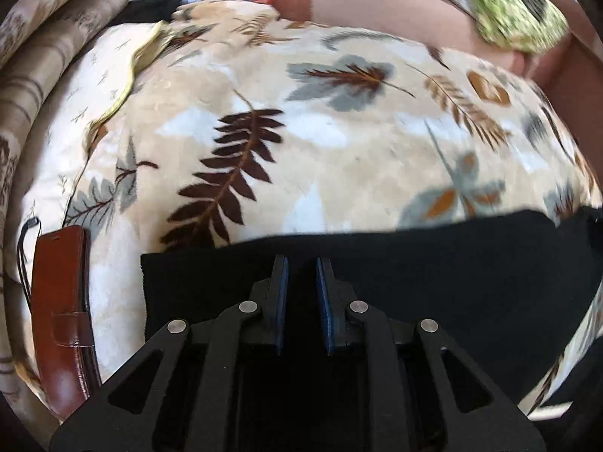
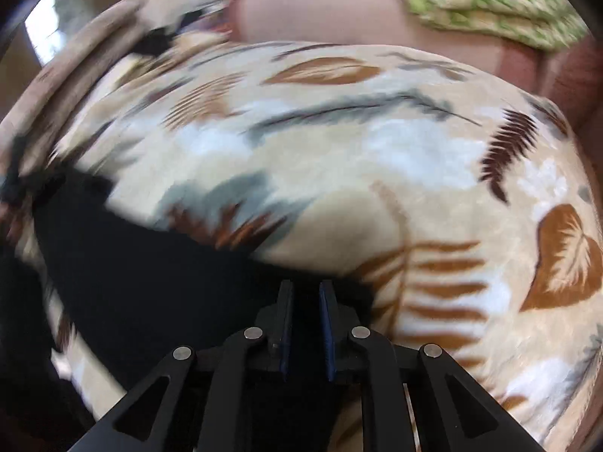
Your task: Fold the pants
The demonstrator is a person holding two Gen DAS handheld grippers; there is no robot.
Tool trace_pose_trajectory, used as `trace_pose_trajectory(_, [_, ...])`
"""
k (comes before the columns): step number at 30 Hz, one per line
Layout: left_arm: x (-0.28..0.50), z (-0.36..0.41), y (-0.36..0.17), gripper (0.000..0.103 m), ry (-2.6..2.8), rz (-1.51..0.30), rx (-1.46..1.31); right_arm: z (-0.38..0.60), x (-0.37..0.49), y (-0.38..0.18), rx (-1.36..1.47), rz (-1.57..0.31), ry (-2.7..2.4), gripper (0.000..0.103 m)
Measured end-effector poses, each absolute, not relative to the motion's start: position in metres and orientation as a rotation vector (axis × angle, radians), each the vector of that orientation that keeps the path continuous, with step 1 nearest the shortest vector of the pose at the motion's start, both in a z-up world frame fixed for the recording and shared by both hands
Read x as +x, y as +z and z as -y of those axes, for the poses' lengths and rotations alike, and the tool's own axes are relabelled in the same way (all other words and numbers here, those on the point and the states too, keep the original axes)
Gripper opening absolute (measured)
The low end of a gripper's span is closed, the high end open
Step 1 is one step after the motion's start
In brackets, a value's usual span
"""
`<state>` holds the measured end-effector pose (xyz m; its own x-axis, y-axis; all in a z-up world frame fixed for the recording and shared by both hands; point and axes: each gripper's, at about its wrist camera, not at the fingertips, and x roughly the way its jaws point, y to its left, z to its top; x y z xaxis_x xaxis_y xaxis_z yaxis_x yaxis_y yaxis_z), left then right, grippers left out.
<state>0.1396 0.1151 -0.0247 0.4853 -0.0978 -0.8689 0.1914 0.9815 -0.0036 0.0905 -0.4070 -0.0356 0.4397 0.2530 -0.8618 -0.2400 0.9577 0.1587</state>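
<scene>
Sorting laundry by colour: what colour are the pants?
Black pants, clearest in the left wrist view.

Pants: matt black cloth. Blanket: plush fleece, leaf print, soft sheen. Wallet case: glossy brown leather. Left gripper: matt black plastic, shiny metal pins.

We look steeply down from each wrist, close over the bed. Our left view sits above the pants, wallet at its left edge. Our blurred right view shares the pants and leaf blanket.
</scene>
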Motion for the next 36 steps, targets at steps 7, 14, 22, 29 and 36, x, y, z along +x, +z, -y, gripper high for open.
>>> trace_pose_trajectory(7, [0.129, -0.114, -0.011, 0.016, -0.077, -0.98, 0.152, 0.398, 0.077, 0.008, -0.029, -0.925, 0.247, 0.013])
trace_pose_trajectory(14, [0.114, -0.083, 0.045, 0.022, -0.262, -0.94, 0.018, 0.337, 0.069, -0.029, -0.169, -1.144, 0.451, 0.032])
trace_pose_trajectory(22, [0.086, 0.012, 0.041, 0.062, -0.479, -1.08, -0.169, 0.343, 0.082, 0.007, -0.045, -0.988, 0.338, 0.038])
trace_pose_trajectory(29, [0.089, 0.083, -0.019, 0.062, -0.481, -1.1, -0.059, 0.308, 0.067, -0.027, -0.184, -1.084, 0.578, 0.041])
trace_pose_trajectory(36, [0.113, 0.068, -0.03, 0.062, -0.444, -1.07, -0.154, 0.363, 0.069, 0.011, -0.046, -0.936, 0.312, 0.041])
